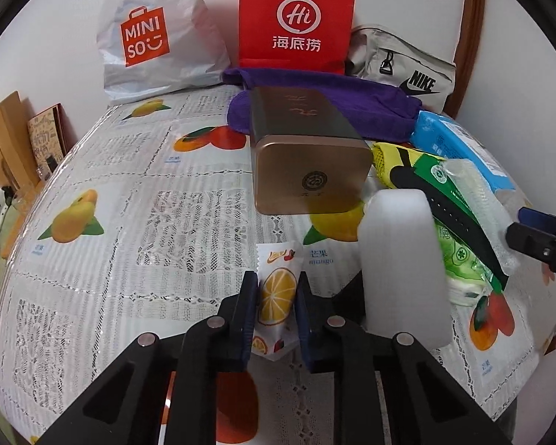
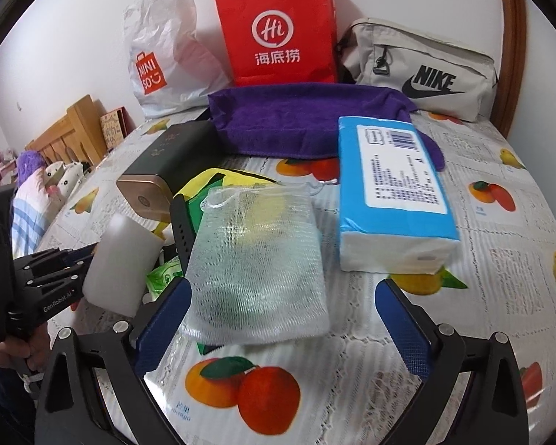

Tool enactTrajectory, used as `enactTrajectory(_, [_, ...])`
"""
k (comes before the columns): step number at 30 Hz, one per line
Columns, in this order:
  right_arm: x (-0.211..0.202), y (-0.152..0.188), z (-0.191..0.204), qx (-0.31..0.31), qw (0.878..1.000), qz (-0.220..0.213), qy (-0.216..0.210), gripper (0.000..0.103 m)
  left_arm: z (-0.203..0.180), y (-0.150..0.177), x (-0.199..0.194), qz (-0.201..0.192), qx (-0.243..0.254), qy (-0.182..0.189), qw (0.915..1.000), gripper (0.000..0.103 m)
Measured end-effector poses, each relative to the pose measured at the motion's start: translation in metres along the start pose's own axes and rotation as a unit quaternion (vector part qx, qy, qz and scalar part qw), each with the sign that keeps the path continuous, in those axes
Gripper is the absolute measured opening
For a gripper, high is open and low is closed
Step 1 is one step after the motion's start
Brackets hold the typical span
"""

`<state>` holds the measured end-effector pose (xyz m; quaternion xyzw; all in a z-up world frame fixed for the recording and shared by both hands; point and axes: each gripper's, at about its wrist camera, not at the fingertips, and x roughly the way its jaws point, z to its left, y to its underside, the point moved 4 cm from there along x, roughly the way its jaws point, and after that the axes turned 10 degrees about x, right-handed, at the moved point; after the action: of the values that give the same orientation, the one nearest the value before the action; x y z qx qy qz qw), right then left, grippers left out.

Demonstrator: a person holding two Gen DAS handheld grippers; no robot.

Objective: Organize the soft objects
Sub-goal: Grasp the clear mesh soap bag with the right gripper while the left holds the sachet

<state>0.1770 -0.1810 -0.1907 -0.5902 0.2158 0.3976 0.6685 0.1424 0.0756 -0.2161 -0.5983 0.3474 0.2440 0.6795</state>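
Observation:
My left gripper [image 1: 277,289] is shut on a small white snack packet [image 1: 278,289] printed with an orange slice, low over the table. My right gripper [image 2: 281,296] is open, its jaws on either side of the near end of a clear mesh pouch [image 2: 257,270]. The pouch lies on green and yellow packets [image 2: 218,185]. A blue tissue pack [image 2: 393,193] lies to its right, and a purple towel [image 2: 307,122] lies behind. In the left wrist view the towel [image 1: 352,104] and the tissue pack [image 1: 459,144] are at the right.
A gold tin [image 1: 307,152] lies mid-table beside a white block [image 1: 400,263]. A MINISO plastic bag [image 1: 155,37], a red paper bag [image 1: 296,18] and a grey Nike pouch [image 1: 407,66] stand along the back wall. The fruit-print tablecloth [image 1: 129,222] covers the table.

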Motion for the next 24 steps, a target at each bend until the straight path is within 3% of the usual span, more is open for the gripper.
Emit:
enactTrajectory(6, [0.014,-0.004,0.011,0.003,1.0,0.012,-0.021,0.099,0.0,0.0,0.005,-0.001,-0.005,0.005,1.0,0.019])
enactTrajectory(8, [0.019,-0.005,0.017,-0.009,1.0,0.014,-0.013,0.089,0.0,0.0,0.005,-0.001,-0.006,0.004,1.0,0.019])
enactTrajectory(9, [0.02,-0.005,0.018,-0.014,1.0,0.015,-0.009,0.075,0.0,0.0,0.005,-0.001,-0.006,0.004,1.0,0.019])
enactTrajectory(10, [0.022,-0.005,0.018,-0.019,1.0,0.018,-0.006,0.067,0.0,0.0,0.005,-0.002,-0.007,0.004,1.0,0.019])
enactTrajectory(11, [0.022,-0.005,0.018,-0.018,1.0,0.019,-0.01,0.065,0.0,0.001,0.005,-0.002,-0.008,0.005,1.0,0.019])
enactTrajectory(13, [0.019,-0.004,0.017,-0.017,1.0,0.016,-0.021,0.049,0.0,0.001,0.005,-0.003,-0.011,0.006,0.9999,0.02])
enactTrajectory(16, [0.011,-0.003,0.014,-0.022,1.0,0.006,-0.021,0.034,0.001,0.001,0.005,-0.003,-0.015,0.006,0.9999,0.02])
enactTrajectory(24, [-0.018,-0.002,0.0,-0.012,0.999,-0.026,-0.038,0.027,-0.002,0.003,0.001,0.002,-0.018,-0.002,0.9998,0.02])
